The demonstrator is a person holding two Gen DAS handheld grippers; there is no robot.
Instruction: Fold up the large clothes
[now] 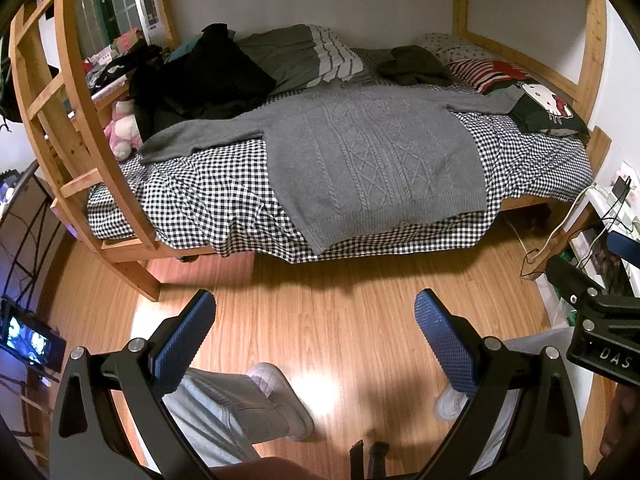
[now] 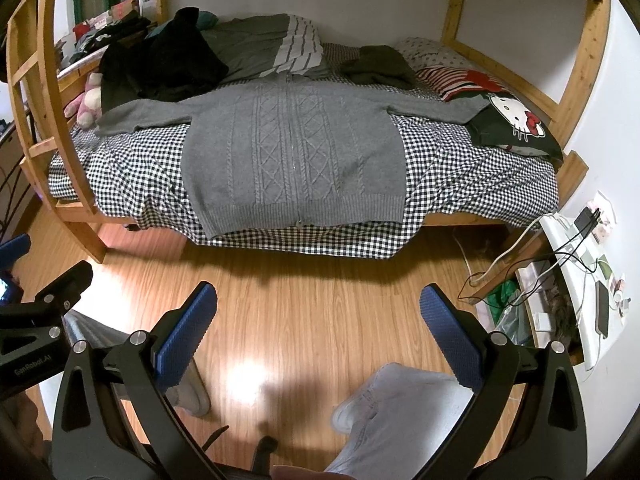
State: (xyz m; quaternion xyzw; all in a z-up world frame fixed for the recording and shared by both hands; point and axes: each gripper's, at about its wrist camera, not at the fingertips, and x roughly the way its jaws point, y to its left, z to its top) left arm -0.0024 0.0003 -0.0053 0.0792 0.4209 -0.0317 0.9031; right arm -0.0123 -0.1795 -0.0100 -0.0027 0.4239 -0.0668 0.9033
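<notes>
Cardigan (image 2: 294,164), count one: grey cable-knit with a front zip, spread flat on the gingham sheet (image 2: 460,176) of the wooden bunk bed (image 2: 580,60), both sleeves out sideways, hem at the near mattress edge. Your left gripper (image 1: 314,320) and right gripper (image 2: 318,318) both hang over the wood floor (image 2: 320,300), well apart from the bed, jaws wide, nothing between them. Two pillows (image 2: 516,120) at the right end; one dark folded garment (image 2: 378,66) behind the cardigan.
</notes>
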